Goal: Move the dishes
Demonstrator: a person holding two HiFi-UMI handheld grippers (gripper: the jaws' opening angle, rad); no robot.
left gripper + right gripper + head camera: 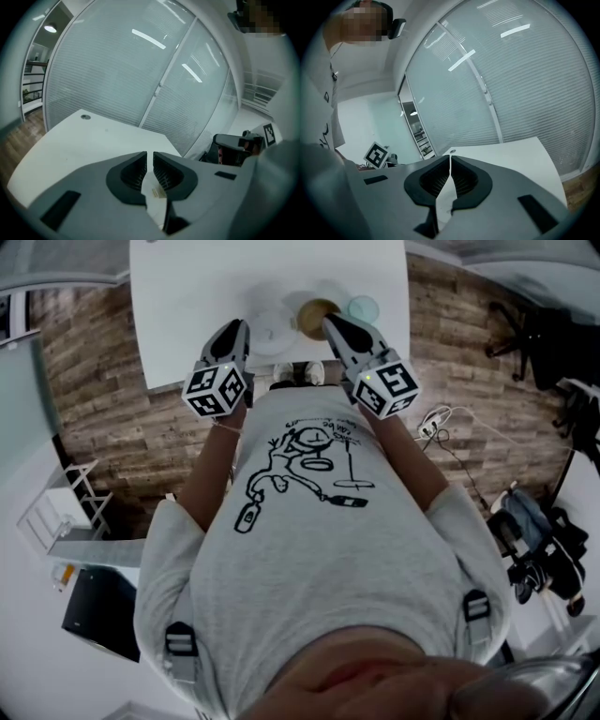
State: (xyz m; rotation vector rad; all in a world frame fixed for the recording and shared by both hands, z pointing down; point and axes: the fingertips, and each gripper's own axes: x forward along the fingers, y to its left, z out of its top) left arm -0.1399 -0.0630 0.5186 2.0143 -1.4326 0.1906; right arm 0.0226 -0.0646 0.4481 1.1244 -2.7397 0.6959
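Bench (187,292): white, ahead of both claws, near edge beneath them. Dishes sit bunched between the claws at that edge. White plate (272,336) is just beside my left claw (234,334), brown bowl (315,315) just beside my right claw (337,327), and small teal dish (364,307) just beyond. Both claws are pinched to a slit, gripping nothing, tilted up toward the blinds (117,70), so probably a resting hold. The crowded dishes could hinder a pick.

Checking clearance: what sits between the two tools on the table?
A white plate and, beside it, a brown bowl, seen in the head view.
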